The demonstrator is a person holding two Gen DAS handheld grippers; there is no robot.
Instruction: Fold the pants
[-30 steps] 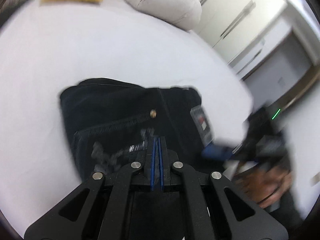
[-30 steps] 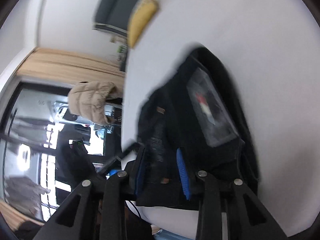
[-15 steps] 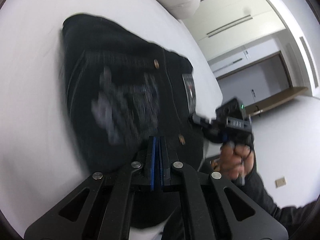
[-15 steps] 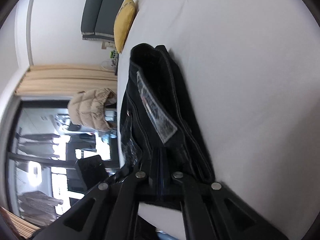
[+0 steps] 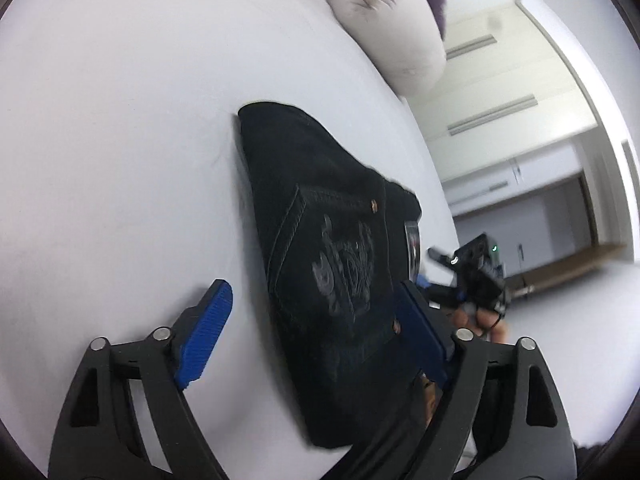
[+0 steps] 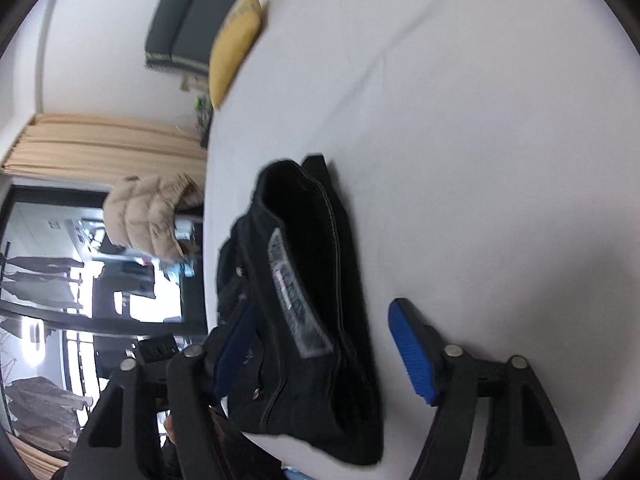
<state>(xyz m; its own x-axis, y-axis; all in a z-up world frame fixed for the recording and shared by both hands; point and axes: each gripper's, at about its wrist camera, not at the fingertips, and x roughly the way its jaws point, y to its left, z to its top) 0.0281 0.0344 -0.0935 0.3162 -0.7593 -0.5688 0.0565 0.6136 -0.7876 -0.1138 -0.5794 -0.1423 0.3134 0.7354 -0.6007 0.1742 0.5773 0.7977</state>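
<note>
- Folded black jeans (image 5: pixel 320 248) sit mid-frame on the white bed sheet (image 5: pixel 120 140) (embroidered back pocket up).
- Left gripper (image 5: pixel 316 328) spread wide, straddling them.
- Right gripper (image 6: pixel 320 344) likewise released, holding nothing.

The folded jeans (image 5: pixel 328 240) are showing black denim, a grey embroidered crest on the back pocket, copper rivets and a grey waistband label with red. The bed (image 5: pixel 120 120) is wearing a plain white sheet. Both the left claw (image 5: pixel 316 334) and the right claw (image 6: pixel 324 344) are showing ribbed blue pads on black frames. A yellow cushion (image 6: pixel 236 48) is lying at the bed's far edge.
</note>
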